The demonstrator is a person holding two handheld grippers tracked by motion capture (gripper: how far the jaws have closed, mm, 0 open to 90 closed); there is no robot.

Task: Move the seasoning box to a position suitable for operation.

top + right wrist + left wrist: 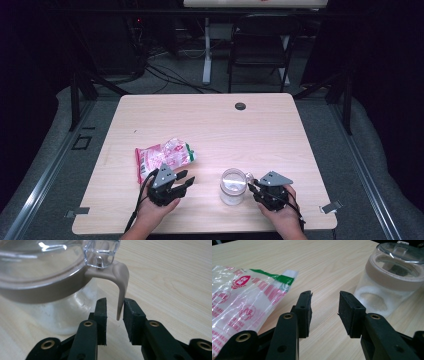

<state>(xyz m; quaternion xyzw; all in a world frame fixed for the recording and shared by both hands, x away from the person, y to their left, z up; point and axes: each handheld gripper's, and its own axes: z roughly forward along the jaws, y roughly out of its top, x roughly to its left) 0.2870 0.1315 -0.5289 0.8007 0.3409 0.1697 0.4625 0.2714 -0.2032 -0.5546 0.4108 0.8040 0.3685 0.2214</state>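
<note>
**Straddling the jar's latch**

Flanking the tan latch (pixel 121 290) of the clear jar (pixel 233 186) near the table's front edge, my right gripper (pixel 115 310) stands open, pads barely off it. My left gripper (pixel 325 311) gapes empty beside the snack bag (pixel 164 159).

The bag (pixel 242 297) bears red print and emblems, none legible.

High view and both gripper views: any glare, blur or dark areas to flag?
High view: the table is evenly lit, the room around it dark, and the jar looks soft. Left gripper view: glare streaks the snack bag, and the jar's lid blurs at the edge. Right gripper view: a highlight sits on the lid; the near black pads are sharp.
</note>
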